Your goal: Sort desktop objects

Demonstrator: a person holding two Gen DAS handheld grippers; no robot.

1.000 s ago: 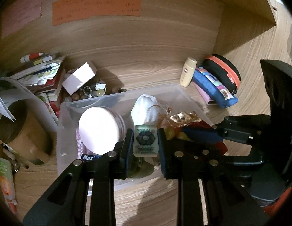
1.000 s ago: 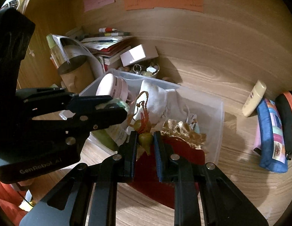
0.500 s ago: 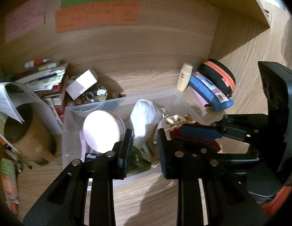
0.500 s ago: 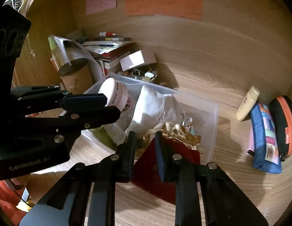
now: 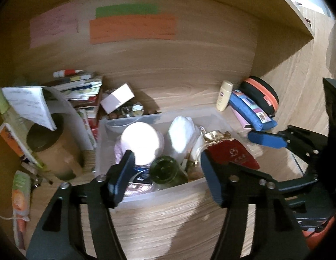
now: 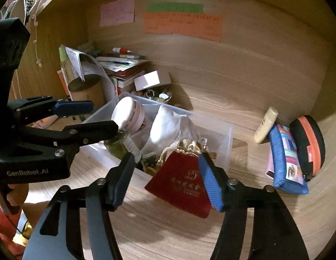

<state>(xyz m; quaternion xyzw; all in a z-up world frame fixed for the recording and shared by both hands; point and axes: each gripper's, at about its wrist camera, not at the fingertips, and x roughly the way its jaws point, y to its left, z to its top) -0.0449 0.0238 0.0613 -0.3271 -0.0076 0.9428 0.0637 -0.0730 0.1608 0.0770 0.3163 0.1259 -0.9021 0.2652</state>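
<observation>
Hovering over the clear bin [image 5: 213, 112], both hand-held grippers (fingers spread) empty.

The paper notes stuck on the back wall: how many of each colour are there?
Pink note: 1
Green note: 1
Orange note: 1
Total: 3

Your left gripper [image 5: 165, 169], which a second ago pinched a small patterned tile over the clear bin [image 5: 168, 191], now has its jaws spread wide and empty. Your right gripper [image 6: 165, 173] has also let go: the small green object it pinched is gone from between its jaws, now wide apart above the red pouch [image 6: 183, 184]. Both grippers have pulled back from the bin.
</observation>
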